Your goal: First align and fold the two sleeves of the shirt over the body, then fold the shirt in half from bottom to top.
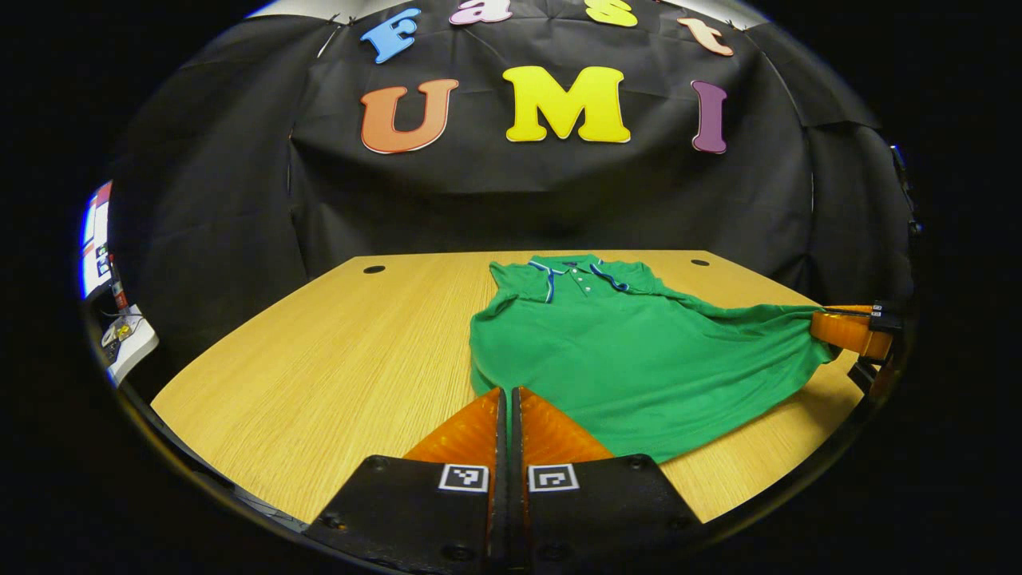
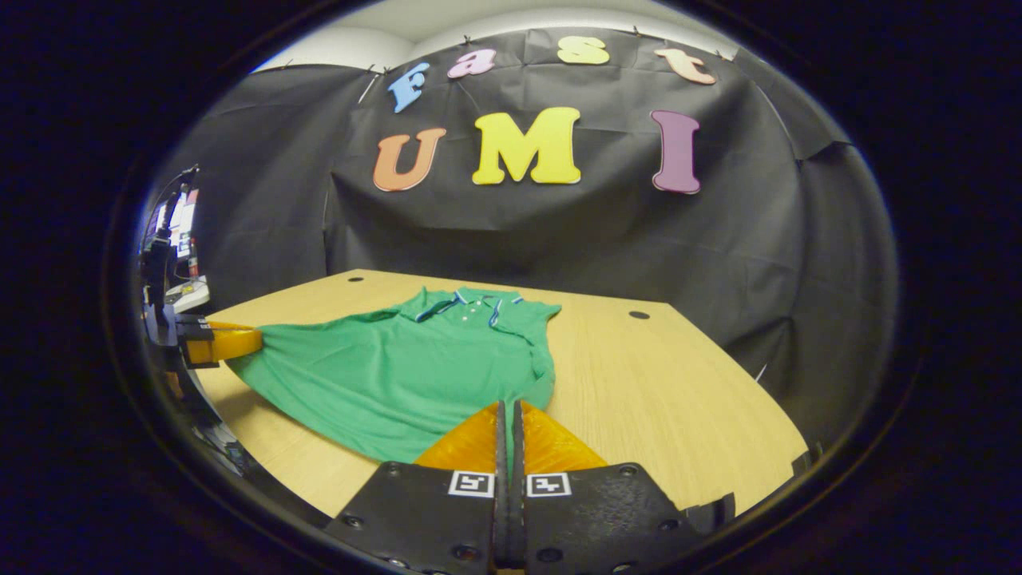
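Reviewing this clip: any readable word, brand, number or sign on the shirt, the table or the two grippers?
Shirt: no print, logo or readable tag.
Table: none.
Left gripper: two square black-and-white code markers, patterns, not words.
Right gripper: two such markers, likewise no words.
Clutter beyond the table's edge: too small and blurred to read.
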`<state>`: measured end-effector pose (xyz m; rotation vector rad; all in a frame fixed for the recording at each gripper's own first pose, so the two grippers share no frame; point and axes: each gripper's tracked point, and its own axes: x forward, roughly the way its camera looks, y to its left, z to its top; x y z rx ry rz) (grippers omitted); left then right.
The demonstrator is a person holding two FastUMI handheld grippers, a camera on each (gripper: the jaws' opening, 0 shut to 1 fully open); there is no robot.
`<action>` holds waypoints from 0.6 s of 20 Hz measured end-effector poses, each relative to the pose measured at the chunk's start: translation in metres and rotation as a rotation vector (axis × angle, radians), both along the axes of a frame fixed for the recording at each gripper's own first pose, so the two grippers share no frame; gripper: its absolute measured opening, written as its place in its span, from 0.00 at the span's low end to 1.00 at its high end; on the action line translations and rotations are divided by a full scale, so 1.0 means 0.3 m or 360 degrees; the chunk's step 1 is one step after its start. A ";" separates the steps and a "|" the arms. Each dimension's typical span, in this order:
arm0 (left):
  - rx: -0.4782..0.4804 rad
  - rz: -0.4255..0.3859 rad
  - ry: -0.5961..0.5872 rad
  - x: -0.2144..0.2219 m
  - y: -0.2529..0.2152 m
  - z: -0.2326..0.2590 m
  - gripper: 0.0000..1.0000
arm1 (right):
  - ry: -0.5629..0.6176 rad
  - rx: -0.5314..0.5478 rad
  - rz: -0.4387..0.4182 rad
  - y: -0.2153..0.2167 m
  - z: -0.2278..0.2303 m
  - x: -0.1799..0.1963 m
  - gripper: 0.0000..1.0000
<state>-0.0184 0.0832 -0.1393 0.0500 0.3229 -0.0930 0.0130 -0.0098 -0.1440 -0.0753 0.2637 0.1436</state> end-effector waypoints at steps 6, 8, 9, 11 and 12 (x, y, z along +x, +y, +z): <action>-0.0079 0.0000 -0.0079 0.163 -0.008 0.128 0.06 | -0.0105 0.0031 -0.0037 -0.026 0.162 0.172 0.00; -0.0101 -0.0018 -0.0115 0.245 -0.023 0.182 0.06 | -0.0144 0.0038 -0.0061 -0.038 0.222 0.258 0.00; -0.0089 -0.0027 -0.0144 0.285 -0.029 0.216 0.06 | -0.0162 0.0050 -0.0074 -0.037 0.250 0.305 0.00; -0.0051 -0.0031 -0.0201 0.385 -0.034 0.283 0.06 | -0.0220 0.0042 -0.0119 -0.047 0.314 0.406 0.00; -0.0033 -0.0031 -0.0225 0.438 -0.037 0.309 0.06 | -0.0250 0.0031 -0.0132 -0.043 0.346 0.460 0.00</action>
